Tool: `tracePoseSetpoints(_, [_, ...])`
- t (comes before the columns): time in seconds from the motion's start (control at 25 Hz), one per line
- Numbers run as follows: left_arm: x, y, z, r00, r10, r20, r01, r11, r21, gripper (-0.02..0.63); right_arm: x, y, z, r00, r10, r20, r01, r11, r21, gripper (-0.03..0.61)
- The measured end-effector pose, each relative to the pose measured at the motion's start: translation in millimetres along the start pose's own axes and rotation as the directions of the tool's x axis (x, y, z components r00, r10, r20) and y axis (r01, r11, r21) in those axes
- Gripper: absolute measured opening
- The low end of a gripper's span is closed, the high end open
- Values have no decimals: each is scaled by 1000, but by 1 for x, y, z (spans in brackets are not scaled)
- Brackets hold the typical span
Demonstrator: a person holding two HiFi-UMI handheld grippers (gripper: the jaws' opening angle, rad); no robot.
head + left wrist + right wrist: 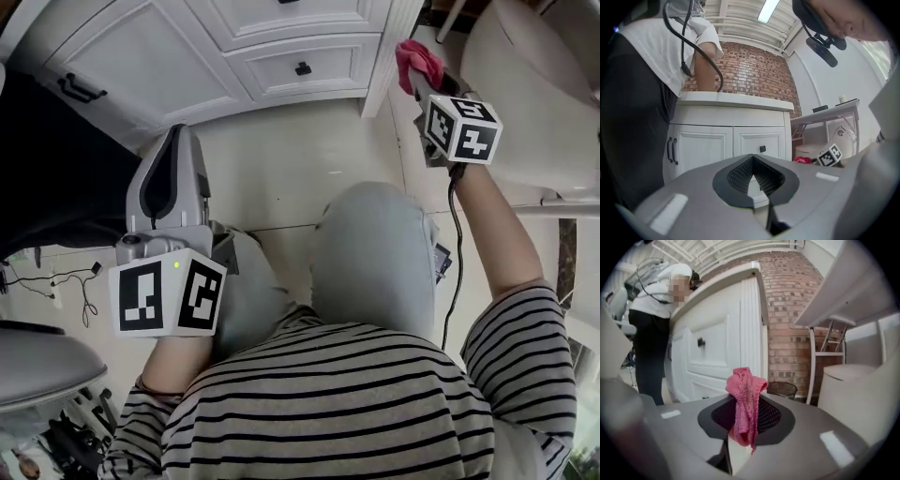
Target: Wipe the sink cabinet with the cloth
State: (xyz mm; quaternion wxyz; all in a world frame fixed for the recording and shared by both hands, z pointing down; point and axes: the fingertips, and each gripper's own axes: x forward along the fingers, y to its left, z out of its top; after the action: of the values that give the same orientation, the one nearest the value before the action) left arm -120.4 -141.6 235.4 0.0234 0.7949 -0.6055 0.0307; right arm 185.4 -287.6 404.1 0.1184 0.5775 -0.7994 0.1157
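Observation:
A pink cloth (746, 383) is pinched in my right gripper (749, 401), its bunched top sticking out above the shut jaws. From the head camera the cloth (419, 60) and right gripper (415, 82) are up by the right corner of the white sink cabinet (234, 42); contact with the cabinet cannot be judged. In the right gripper view the cabinet's fluted corner (751, 329) stands just behind the cloth. My left gripper (176, 136) hovers over the floor in front of the cabinet doors (701, 143). Its jaws (752, 158) are shut with nothing between them.
A second person in dark trousers (633, 122) stands at the cabinet's left end. To the right of the cabinet are a white toilet (530, 89), a wire waste bin (783, 389) against the brick wall, and a white shelf frame (829, 341). My knees (370, 253) are below.

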Motion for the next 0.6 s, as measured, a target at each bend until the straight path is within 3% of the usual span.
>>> tracePoseSetpoints(0.12, [-16,-4,11,1000,-6,20,6,1000,-14,0,-59,37,66,991,104,85,-108,993,40,94])
tracePoseSetpoints(0.28, [-42,-16,26,998,-25,63,25,1000,-5,0,-142,91,134,953,193,234,-213,975,61,94])
tracePoseSetpoints(0.4, [-65,-29,25,996,-40,74,41,999,-1,0,-192,122,141,930,211,302,-243,967,72,92])
tracePoseSetpoints(0.6, [-96,-47,11,997,-59,57,60,998,-13,0,-240,153,116,924,184,334,-242,960,142,89])
